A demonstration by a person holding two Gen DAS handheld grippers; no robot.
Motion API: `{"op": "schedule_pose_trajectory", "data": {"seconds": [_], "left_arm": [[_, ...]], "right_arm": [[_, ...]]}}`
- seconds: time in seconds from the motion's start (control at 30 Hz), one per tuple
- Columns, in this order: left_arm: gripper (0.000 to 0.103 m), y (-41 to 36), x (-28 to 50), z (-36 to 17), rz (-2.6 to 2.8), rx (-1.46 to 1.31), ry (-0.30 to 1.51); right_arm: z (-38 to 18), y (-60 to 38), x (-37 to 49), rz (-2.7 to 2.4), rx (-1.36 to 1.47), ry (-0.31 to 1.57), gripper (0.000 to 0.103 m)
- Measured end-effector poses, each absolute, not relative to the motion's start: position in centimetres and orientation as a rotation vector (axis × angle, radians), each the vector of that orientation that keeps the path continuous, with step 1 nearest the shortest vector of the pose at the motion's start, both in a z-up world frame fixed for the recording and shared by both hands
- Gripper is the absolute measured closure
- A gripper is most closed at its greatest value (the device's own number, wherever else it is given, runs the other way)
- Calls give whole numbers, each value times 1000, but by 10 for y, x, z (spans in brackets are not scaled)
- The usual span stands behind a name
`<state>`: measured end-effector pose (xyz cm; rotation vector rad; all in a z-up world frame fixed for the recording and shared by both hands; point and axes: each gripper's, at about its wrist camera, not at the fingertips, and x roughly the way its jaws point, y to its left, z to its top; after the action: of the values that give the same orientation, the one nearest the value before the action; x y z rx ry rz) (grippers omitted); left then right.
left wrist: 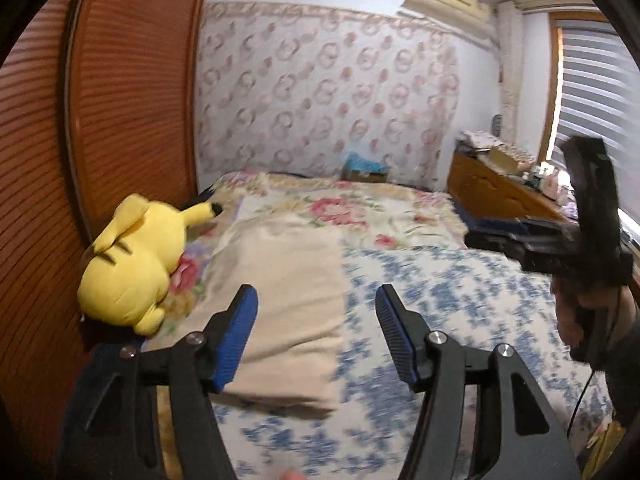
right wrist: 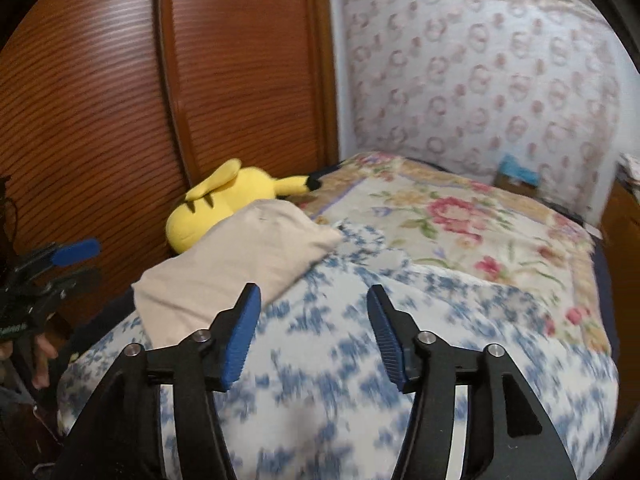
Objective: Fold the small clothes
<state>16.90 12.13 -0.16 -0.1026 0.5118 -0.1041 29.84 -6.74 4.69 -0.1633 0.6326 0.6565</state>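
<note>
Left wrist view: left hand-held gripper has jaws spread wide with nothing between them, hovering above the bed. Beige cloth lies just ahead of it on the quilt, left half of the bed, beside the yellow plush that sits against the wardrobe.

Right wrist view: right hand-held gripper is likewise wide open and empty, over the blue floral quilt. Cloth sits near-left of it, one end touching or just short of the plush; can't tell which.

Progress call: cloth reads as a compact rectangle with straight edges and a doubled near edge, so at least one fold looks done. Could be finished, could need one more halving; motion blur hides layer count. No other loose garments visible on the bed. Neither gripper is touching the cloth.
</note>
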Motion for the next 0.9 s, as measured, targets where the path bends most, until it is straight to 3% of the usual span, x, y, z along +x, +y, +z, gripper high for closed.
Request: {"op": "schedule_pose_trajectory", "data": {"seconds": [0.17, 0.57, 0.9], "left_arm": [[42, 85, 160, 13, -129, -74, 504], [42, 16, 110, 35, -180, 5, 451], [42, -1, 82, 42, -161, -4, 444]], "right_arm": [[65, -117, 246, 540, -124, 584, 37], [95, -208, 134, 308, -12, 450, 36], [101, -243, 94, 231, 11, 415, 36]]}}
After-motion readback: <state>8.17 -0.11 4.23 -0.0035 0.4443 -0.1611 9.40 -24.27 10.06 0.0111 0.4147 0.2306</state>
